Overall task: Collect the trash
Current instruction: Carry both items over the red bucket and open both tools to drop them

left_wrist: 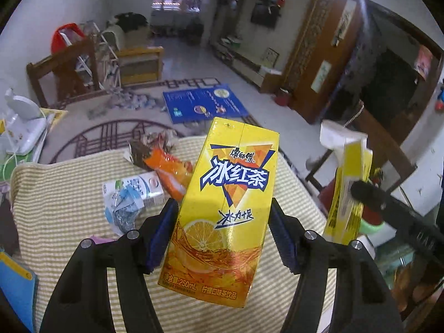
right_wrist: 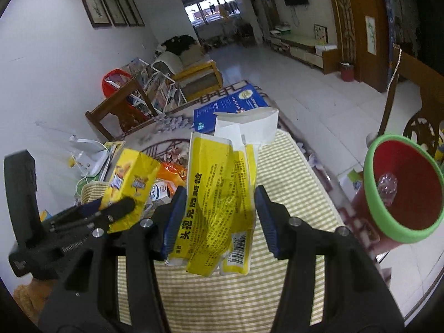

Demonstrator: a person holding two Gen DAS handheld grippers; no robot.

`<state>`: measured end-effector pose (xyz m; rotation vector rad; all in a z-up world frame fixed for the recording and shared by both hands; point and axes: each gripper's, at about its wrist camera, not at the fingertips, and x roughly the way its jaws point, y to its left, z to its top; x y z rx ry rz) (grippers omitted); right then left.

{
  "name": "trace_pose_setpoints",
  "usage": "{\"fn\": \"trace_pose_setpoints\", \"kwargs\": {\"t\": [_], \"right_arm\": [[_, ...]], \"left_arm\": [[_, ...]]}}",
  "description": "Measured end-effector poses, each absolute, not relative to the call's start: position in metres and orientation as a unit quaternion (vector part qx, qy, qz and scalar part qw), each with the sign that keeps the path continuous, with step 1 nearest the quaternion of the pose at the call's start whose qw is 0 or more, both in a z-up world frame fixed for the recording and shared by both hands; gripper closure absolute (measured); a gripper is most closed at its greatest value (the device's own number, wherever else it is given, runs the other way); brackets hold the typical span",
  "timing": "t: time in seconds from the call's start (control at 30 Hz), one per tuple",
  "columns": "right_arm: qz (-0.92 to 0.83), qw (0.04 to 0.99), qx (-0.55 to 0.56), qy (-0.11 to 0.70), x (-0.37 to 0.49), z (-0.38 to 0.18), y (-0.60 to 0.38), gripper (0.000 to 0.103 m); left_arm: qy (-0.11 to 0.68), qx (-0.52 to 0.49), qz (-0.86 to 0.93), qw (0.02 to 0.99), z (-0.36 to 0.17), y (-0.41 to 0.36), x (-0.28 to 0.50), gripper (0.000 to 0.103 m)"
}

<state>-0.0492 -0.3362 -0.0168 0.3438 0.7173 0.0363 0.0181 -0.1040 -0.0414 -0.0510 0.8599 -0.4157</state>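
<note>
The left tool (left_wrist: 223, 233) is clamped on a yellow iced-tea carton (left_wrist: 222, 208), its blue pads pressing both narrow sides. The carton fills the centre of the left wrist view, tilted slightly to the right, printed with a lemon slice, amber tea splash and bold white-and-blue Chinese lettering, marked 250 mL near its lower edge.

The right tool (right_wrist: 217, 219) is clamped on a flattened yellow medicine box (right_wrist: 219, 202), creased and torn open, with black Chinese text, a barcode at its lower right and white inner flaps sticking up at the top.

Both are held above the tabletop (left_wrist: 69, 211), covered in a yellow-and-white striped cloth. Left of centre on it lie a white-and-blue milk carton (left_wrist: 133, 191) and an orange snack wrapper (left_wrist: 169, 172). At the right edge of the right wrist view stands a red bin with a green rim (right_wrist: 402, 188), a crumpled clear piece inside.
</note>
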Motion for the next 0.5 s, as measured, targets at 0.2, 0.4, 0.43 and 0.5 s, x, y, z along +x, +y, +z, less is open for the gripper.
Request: {"fn": "trace_pose_setpoints", "kwargs": {"t": [0.2,0.4,0.43,0.5], "right_arm": [[0.034,0.924,0.165,0.345,-0.05,-0.011,-0.358,0.053],[0.054,0.927,0.152,0.339,-0.049,-0.004,-0.378,0.051],[0.058,0.927,0.15,0.338,-0.048,-0.004,-0.381,0.052],[0.064,0.928,0.147,0.337,-0.049,-0.003,-0.387,0.051]], "left_arm": [[0.403,-0.03,-0.176,0.898,-0.031,-0.126,0.013,0.041],[0.393,-0.03,-0.158,0.905,-0.023,-0.148,0.009,0.041],[0.393,-0.031,-0.156,0.906,-0.022,-0.15,0.008,0.041],[0.391,-0.033,-0.15,0.908,-0.02,-0.159,0.006,0.041]]}}
